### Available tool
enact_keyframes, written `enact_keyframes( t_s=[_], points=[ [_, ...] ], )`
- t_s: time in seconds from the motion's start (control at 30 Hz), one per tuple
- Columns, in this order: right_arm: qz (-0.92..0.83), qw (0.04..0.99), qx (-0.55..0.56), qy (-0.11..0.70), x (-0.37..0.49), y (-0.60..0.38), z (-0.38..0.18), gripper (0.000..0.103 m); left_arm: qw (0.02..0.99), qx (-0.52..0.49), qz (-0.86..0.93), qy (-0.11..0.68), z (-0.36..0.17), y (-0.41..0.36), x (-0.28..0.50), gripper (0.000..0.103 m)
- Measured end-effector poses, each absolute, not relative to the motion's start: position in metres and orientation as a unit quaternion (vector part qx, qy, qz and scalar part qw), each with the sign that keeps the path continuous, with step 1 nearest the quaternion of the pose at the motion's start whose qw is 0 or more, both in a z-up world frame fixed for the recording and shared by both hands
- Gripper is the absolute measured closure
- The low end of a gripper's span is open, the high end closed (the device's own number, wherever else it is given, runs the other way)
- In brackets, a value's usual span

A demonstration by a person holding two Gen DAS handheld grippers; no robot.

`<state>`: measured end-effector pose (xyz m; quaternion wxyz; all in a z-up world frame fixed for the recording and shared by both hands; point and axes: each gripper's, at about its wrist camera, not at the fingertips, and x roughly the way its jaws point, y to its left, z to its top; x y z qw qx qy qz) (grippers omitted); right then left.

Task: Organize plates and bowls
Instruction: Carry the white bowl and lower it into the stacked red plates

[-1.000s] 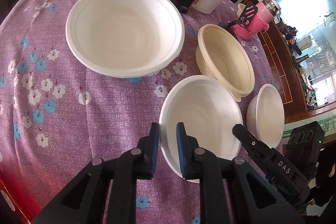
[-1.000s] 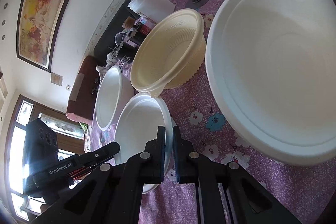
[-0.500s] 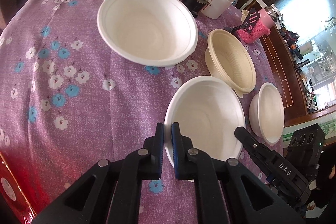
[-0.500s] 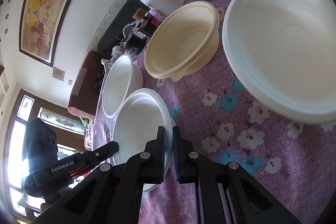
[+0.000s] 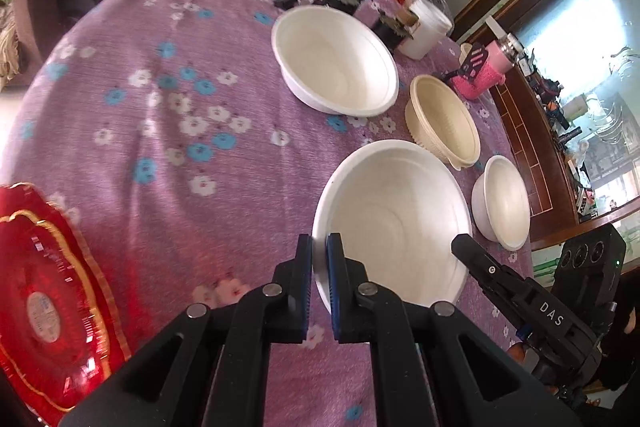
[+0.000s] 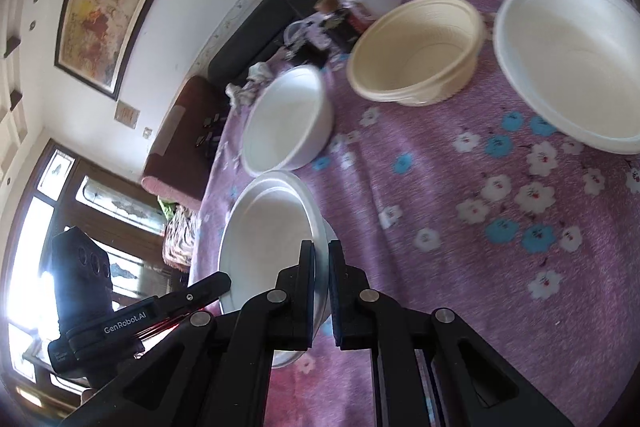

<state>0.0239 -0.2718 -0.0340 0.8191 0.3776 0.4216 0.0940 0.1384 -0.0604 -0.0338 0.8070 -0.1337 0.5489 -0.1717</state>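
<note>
White foam-type bowl [image 5: 394, 219], held just above purple-clothed table [image 5: 168, 131] w/ left gripper [image 5: 319, 259] and right gripper [image 6: 321, 267] each pinching opposite rim edges; judged light, thin, crushable, so grip rim only, gently.

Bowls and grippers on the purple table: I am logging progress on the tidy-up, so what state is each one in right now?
Held white bowl: upright, empty, gripped at opposite rims by both grippers.
Left gripper: shut on the near rim.
Right gripper: shut on the opposite rim.
Large white bowl: upright, empty, unstacked.
Cream ribbed bowl: upright, empty, unstacked.
Small white bowl: upright, empty, unstacked.
Red tray: flat at the table edge.
</note>
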Motion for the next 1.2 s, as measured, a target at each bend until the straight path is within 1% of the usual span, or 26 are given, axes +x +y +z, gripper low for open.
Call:
enact_keyframes(
  t_s=[0.23,0.53,0.93,1.2],
  points=[
    [0.147,0.830,0.340,0.417,0.017,-0.206,-0.007,0.095,0.834,-0.141,-0.137,0.515,0.000,0.007,0.098,0.096],
    [0.216,0.822,0.290,0.440,0.017,-0.106,-0.001,0.095,0.849,-0.161,-0.074,0.498,0.013,0.100,0.055,0.096],
    [0.255,0.798,0.236,0.492,0.022,-0.018,-0.030,0.095,0.834,-0.196,-0.016,0.516,-0.017,0.181,0.026,0.096],
    [0.258,0.785,0.220,0.518,0.031,0.008,-0.051,0.094,0.820,-0.211,-0.005,0.532,-0.039,0.202,0.024,0.096]
  ],
)
